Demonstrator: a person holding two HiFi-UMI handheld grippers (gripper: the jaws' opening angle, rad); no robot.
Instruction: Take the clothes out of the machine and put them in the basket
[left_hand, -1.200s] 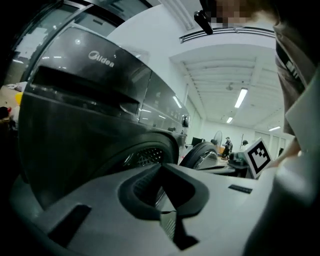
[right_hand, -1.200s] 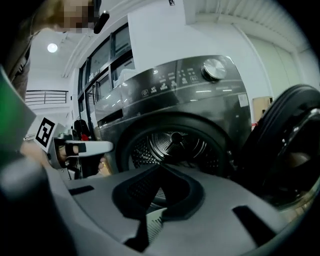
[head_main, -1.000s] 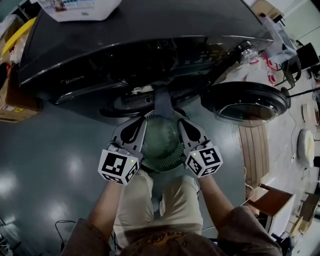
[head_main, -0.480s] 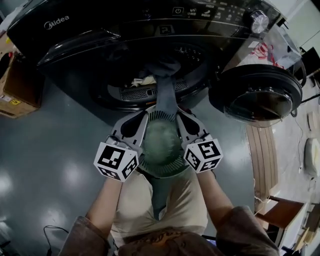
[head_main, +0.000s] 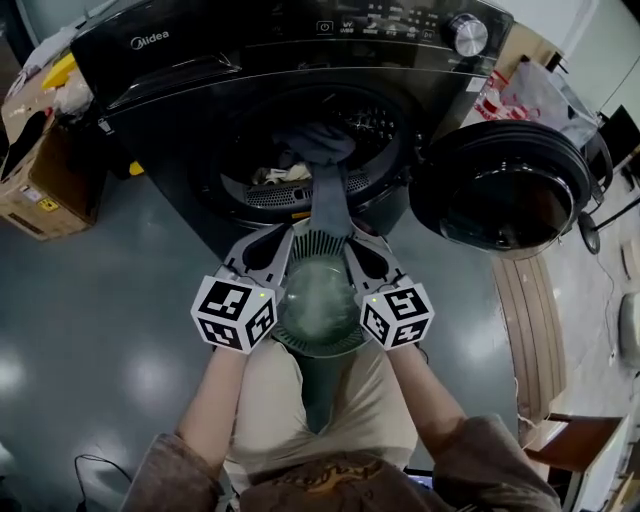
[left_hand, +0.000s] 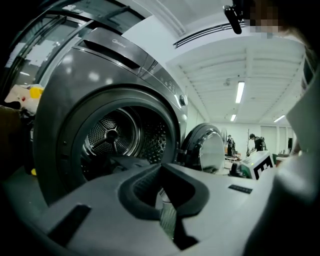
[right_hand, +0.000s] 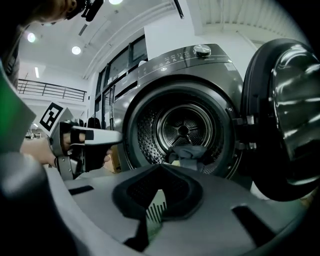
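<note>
A dark front-loading washing machine stands with its round door swung open to the right. Grey and white clothes lie in the drum, and a grey garment hangs out over its lip. A round green slatted basket sits just below the opening, between my two grippers. My left gripper and right gripper are each shut on the basket's rim. Slats of that rim show between the jaws of the left gripper and the right gripper. The clothes show in the drum ahead.
A cardboard box stands left of the machine on the glossy grey floor. The open door juts out at the right. Wooden boards lie on the floor at the right. People stand far off in the hall.
The machine's front and drum opening have come into fuller view as the view tilted. Both grippers keep hold of the basket and have sunk slightly in front of the opening.
</note>
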